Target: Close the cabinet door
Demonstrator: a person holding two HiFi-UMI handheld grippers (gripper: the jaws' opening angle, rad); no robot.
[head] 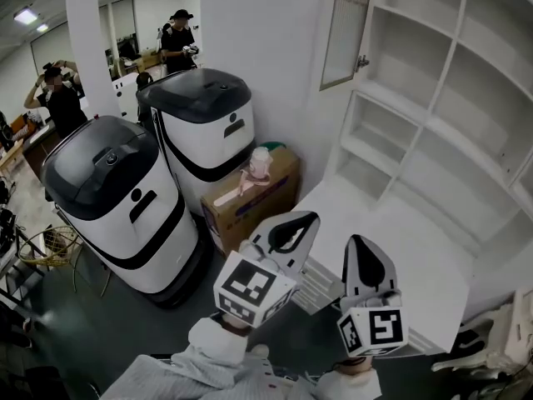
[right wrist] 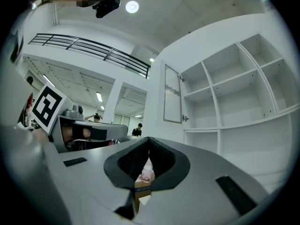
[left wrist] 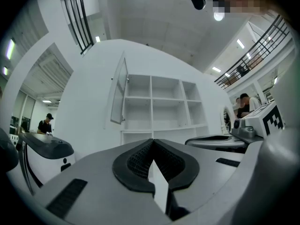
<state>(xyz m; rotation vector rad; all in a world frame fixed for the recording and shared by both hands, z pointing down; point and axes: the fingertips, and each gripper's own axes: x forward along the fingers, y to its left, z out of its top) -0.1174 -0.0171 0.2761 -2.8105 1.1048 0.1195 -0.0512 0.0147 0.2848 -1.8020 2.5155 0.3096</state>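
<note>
The white shelf cabinet [head: 433,115] fills the right side of the head view. Its glass-paned door [head: 346,27] stands swung open at the upper left of the shelves, with a small latch [head: 363,61] on its edge. The same door [left wrist: 119,95] shows in the left gripper view and again in the right gripper view [right wrist: 172,93], well ahead of both tools. My left gripper [head: 310,217] and right gripper [head: 356,240] are held side by side low in front of the cabinet, both shut with nothing in them and apart from the door.
Two white-and-black machines [head: 112,198] [head: 208,115] stand at the left. A cardboard box [head: 254,198] with a pink container [head: 261,163] sits against the wall. A white ledge [head: 391,248] juts out under the shelves. People [head: 179,40] stand far back.
</note>
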